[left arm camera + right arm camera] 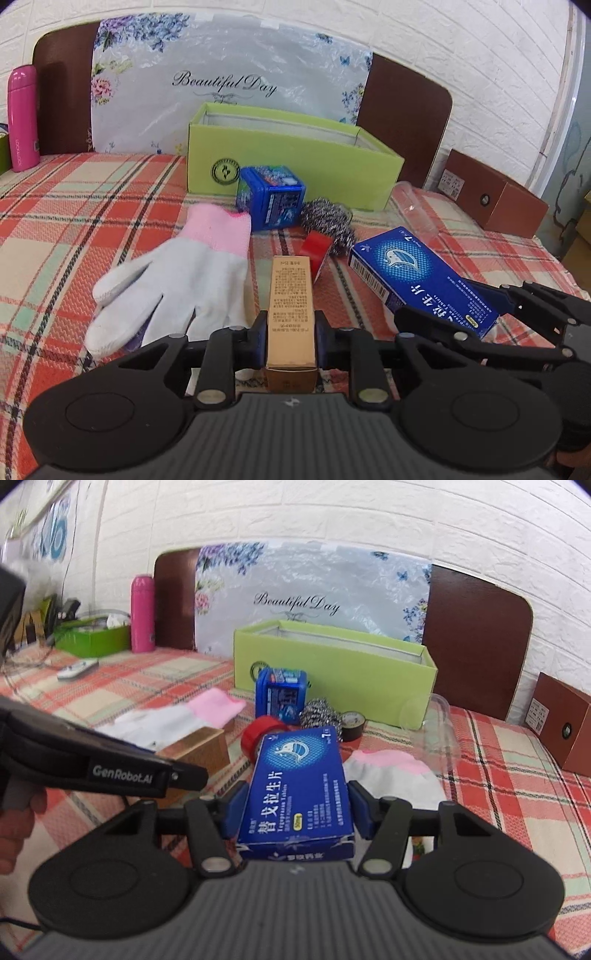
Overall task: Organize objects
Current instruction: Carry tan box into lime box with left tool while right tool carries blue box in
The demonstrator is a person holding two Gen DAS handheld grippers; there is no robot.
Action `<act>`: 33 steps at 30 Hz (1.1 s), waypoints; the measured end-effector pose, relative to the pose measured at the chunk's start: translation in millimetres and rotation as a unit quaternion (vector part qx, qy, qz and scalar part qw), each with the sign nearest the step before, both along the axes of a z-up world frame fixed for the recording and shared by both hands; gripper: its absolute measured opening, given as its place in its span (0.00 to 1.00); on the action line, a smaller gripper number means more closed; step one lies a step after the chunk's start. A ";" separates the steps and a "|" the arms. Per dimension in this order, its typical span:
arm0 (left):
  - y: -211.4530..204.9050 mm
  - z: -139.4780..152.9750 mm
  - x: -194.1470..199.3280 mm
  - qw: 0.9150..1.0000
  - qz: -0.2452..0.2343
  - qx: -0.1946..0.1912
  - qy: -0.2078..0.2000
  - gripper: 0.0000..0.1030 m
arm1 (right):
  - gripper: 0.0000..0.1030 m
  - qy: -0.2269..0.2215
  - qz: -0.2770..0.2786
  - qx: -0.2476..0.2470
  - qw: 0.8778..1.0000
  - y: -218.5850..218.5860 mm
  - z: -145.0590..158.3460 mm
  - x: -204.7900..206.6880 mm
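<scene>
A narrow gold carton lies along the checked cloth, and my left gripper is shut on its near end, one blue pad against each side. The right gripper is shut on a flat blue medicine box, held a little above the cloth. That same blue box shows to the right in the left wrist view. Behind both stands an open light-green box. In front of it are a blue cube tin, a steel scourer and a red tape roll.
A white and pink glove lies left of the gold carton, and a second glove lies right of the blue box. Also there: black tape, a clear cup, a brown box, a pink bottle, a green tub.
</scene>
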State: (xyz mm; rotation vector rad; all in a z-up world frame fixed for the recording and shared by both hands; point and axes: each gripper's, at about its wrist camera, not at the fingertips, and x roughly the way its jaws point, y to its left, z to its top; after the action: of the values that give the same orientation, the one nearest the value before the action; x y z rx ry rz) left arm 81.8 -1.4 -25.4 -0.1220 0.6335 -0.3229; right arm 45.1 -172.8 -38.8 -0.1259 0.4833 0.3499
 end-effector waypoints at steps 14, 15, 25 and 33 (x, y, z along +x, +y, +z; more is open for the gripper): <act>-7.8 65.4 49.0 0.998 -0.020 -0.006 -0.066 0.24 | 0.55 -0.033 -0.032 0.078 0.996 -44.8 44.8 58.7; -10.1 68.7 55.3 0.997 -0.016 0.000 -0.072 0.24 | 0.55 -0.036 -0.036 0.079 0.996 -46.9 47.3 67.5; -20.5 98.3 146.4 0.998 0.010 -0.003 -0.066 0.24 | 0.55 -0.038 -0.078 0.074 0.993 -49.6 63.7 172.3; -28.2 86.4 219.9 0.999 0.033 0.002 -0.032 0.24 | 0.55 -0.020 -0.101 0.031 0.994 -26.5 53.9 246.1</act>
State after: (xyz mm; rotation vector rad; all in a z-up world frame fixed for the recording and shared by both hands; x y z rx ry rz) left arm 301.6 -29.5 61.0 -0.1274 0.5660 -0.2600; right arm 291.2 -199.3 15.0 -0.0237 0.4412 0.1638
